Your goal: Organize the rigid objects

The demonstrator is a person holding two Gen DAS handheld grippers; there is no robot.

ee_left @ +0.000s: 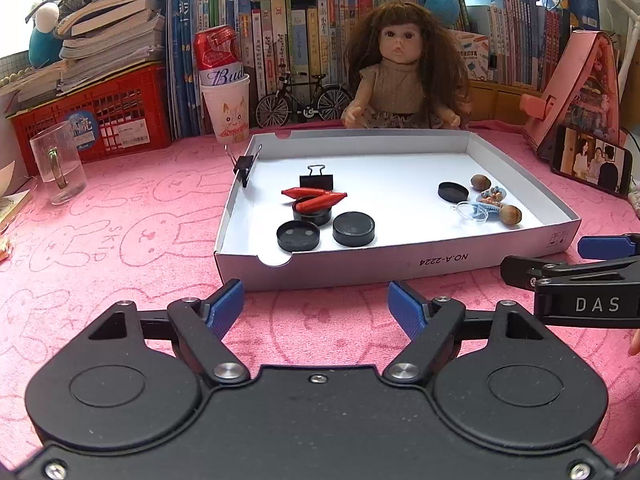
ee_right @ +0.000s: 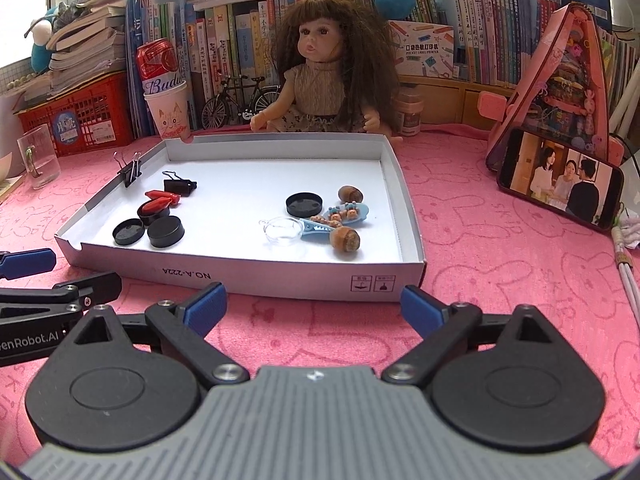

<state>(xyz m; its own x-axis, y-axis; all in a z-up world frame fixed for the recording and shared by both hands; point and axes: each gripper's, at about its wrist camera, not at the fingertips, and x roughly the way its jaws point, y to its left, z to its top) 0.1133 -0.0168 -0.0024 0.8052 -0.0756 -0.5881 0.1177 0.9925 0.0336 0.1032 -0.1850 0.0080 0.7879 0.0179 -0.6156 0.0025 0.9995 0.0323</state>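
- Pink cloth (ee_left: 120, 216) with rabbit outlines covers the whole table, and everything sits on it.
- White tray (ee_left: 400, 268), a shallow box lid, lies mid-table with its printed near wall facing both grippers.
- Doll (ee_left: 400, 76) sits just behind the tray's far wall, books lined up behind her.
- Red crate (ee_left: 100, 120) stands far left under a stack of books; a glass mug (ee_left: 58, 168) stands in front of it.
- Phone (ee_right: 560, 188) leans far right, screen lit.
- Left gripper (ee_left: 316, 308) hovers over the cloth just short of the tray's near wall, jaws spread, nothing between them.
- Right gripper (ee_right: 314, 308) hovers beside it at the tray's near right corner, jaws spread too, empty.
- In the tray's left half, near side: a black puck (ee_left: 354, 229) beside an upturned black cap (ee_left: 298, 235), with a black cup (ee_left: 312, 212) just behind them.
- Two red cones (ee_left: 316, 197) rest across that cup.
- One binder clip (ee_left: 316, 178) lies just beyond the cones; a second clip (ee_left: 245, 166) is clamped on the left wall.
- In the right half: another black cap (ee_right: 304, 205), a clear dome (ee_right: 282, 232) touching blue hair clips (ee_right: 344, 213), and two acorns, one far (ee_right: 350, 194), one near (ee_right: 347, 240).
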